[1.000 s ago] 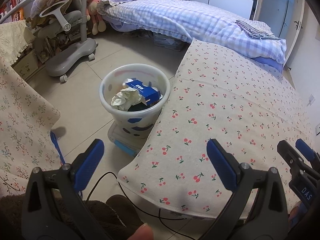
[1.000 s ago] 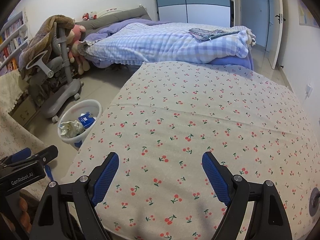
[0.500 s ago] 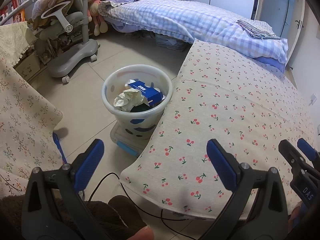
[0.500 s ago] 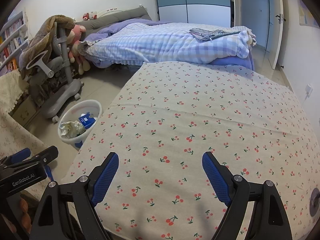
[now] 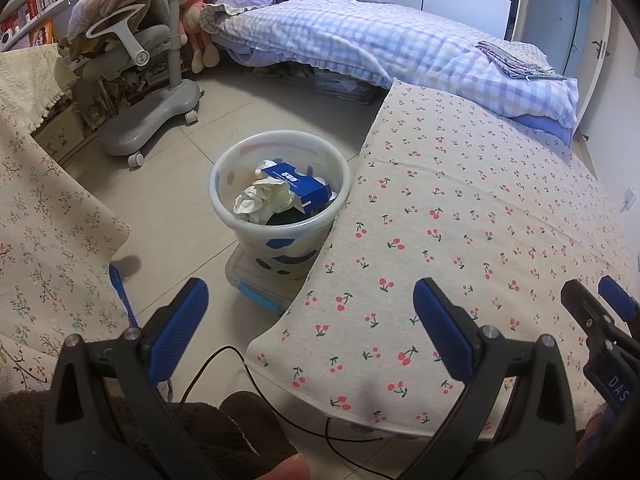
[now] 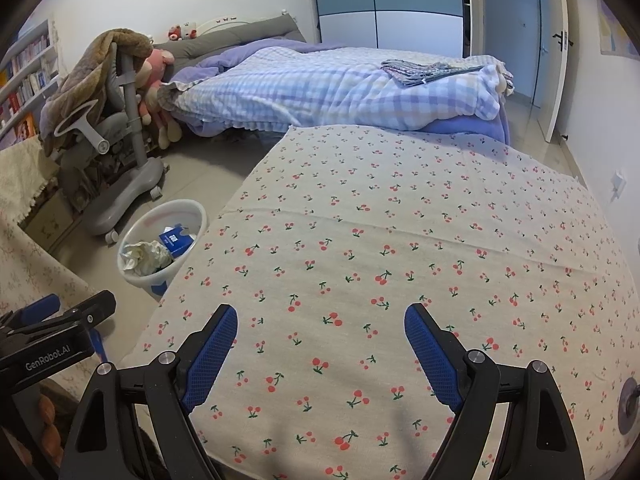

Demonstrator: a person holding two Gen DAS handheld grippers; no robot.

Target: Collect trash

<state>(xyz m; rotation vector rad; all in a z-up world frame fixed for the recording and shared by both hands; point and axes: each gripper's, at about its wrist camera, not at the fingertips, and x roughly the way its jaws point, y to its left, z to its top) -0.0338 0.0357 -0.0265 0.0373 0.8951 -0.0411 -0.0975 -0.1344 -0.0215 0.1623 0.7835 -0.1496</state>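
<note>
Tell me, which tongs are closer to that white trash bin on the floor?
Left. The left tongs hang open just short of the trash bin; the right tongs sit open over the cherry-print tablecloth, off to its side.

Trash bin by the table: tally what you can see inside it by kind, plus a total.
Inside the translucent white plastic trash bin, by kind:
Blue cardboard box: 1
Crumpled white paper wad: 1
Dark green item, mostly hidden under them: 1
Total visible: 3. Anything deeper is hidden.
</note>
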